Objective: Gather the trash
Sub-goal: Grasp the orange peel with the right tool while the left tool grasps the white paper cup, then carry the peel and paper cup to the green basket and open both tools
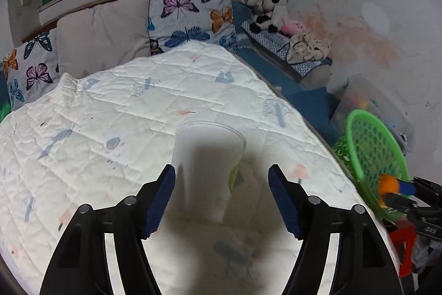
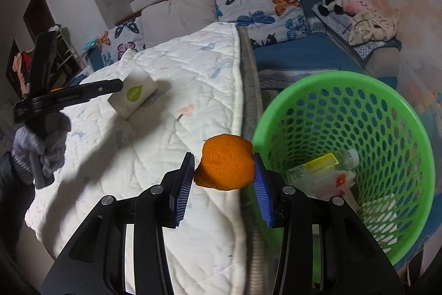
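A white carton with a green leaf mark (image 1: pixel 204 156) lies on the white quilt (image 1: pixel 110 101). My left gripper (image 1: pixel 222 170) stands open around it; the left pad is close beside the carton's edge and the right pad is well clear. The right wrist view shows the same carton (image 2: pixel 135 96) at the left gripper's fingertip (image 2: pixel 117 86). My right gripper (image 2: pixel 223 159) is shut on a piece of orange peel (image 2: pixel 226 167), held at the bed's edge just left of the green mesh basket (image 2: pixel 386 129). The basket holds a plastic bottle (image 2: pixel 342 159) and wrappers.
Butterfly-print and plain pillows (image 1: pixel 187 15) line the head of the bed. Stuffed toys (image 1: pixel 268 10) sit on a blue bench by the stained wall. A clear storage bin (image 1: pixel 373 104) stands behind the basket (image 1: pixel 370 145). A gloved hand (image 2: pixel 41 145) holds the left gripper.
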The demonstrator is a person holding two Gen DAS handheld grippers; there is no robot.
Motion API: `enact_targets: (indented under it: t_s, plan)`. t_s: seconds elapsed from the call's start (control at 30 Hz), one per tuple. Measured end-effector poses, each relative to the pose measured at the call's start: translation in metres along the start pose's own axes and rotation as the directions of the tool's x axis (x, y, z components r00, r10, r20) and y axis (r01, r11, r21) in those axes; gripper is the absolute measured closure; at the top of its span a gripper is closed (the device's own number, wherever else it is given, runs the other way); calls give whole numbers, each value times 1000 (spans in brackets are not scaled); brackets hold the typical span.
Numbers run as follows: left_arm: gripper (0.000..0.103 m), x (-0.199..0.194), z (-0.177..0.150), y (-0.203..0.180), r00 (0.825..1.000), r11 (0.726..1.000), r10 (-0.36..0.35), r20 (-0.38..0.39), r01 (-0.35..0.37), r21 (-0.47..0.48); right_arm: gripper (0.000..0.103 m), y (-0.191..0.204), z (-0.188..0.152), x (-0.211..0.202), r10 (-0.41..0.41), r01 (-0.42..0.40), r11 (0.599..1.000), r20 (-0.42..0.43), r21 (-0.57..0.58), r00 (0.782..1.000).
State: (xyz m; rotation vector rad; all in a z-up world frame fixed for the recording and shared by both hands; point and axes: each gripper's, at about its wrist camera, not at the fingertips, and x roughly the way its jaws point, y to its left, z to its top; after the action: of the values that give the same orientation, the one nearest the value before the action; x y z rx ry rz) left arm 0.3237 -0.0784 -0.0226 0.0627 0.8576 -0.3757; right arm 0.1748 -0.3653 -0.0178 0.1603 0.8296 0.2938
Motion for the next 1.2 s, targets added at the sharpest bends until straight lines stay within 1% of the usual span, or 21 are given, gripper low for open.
enact_targets:
  t_s: [0.07,0.2,0.3,0.37,0.4,0.6,0.8,0.97,1.03,1.07,1.1,1.13,1.2]
  plan:
    - [29,13,6,0,999,1000,24,-23,-23,12,60,-7,0,-1,-11,11,1000,0,12,1000]
    - [28,32,13,2,998,999,36,-56,-36,8,60,-21,-2,-2,-32,32,999,-1,36,999]
    - [28,40,13,6,997,999,34,-76,-35,-13,60,-32,-5,-3,-50,50,997,-4,56,999]
    - [31,45,11,7,995,999,40,-88,-42,-18,60,-38,-8,-5,-62,63,996,-7,71,998]
    - [35,45,9,6,995,999,48,-85,-50,-17,60,-42,-9,-6,-68,69,995,-7,79,998]
    - [38,31,7,-1,998,999,36,-44,-37,-15,59,-59,-14,-15,-105,105,988,-2,114,994]
    - [38,6,9,-27,1000,1000,-9,-7,9,14,58,-72,-19,-25,-147,145,979,7,140,989]
    - [38,-10,11,-62,997,996,-74,14,74,40,56,-91,-25,-38,-175,170,968,13,185,984]
    - [38,-16,13,-81,994,993,-106,24,105,60,55,-97,-27,-45,-183,176,964,21,199,983]
    - [38,-18,13,-88,993,991,-118,27,116,68,53,-99,-28,-48,-185,176,963,24,204,982]
    - [38,-20,14,-98,991,988,-134,30,131,81,46,-102,-30,-52,-190,180,961,30,209,981]
    - [38,-21,14,-108,989,986,-146,30,143,92,44,-104,-31,-56,-197,185,959,37,213,980]
    - [38,-21,14,-129,984,979,-176,24,172,111,44,-108,-33,-62,-200,185,957,45,223,979]
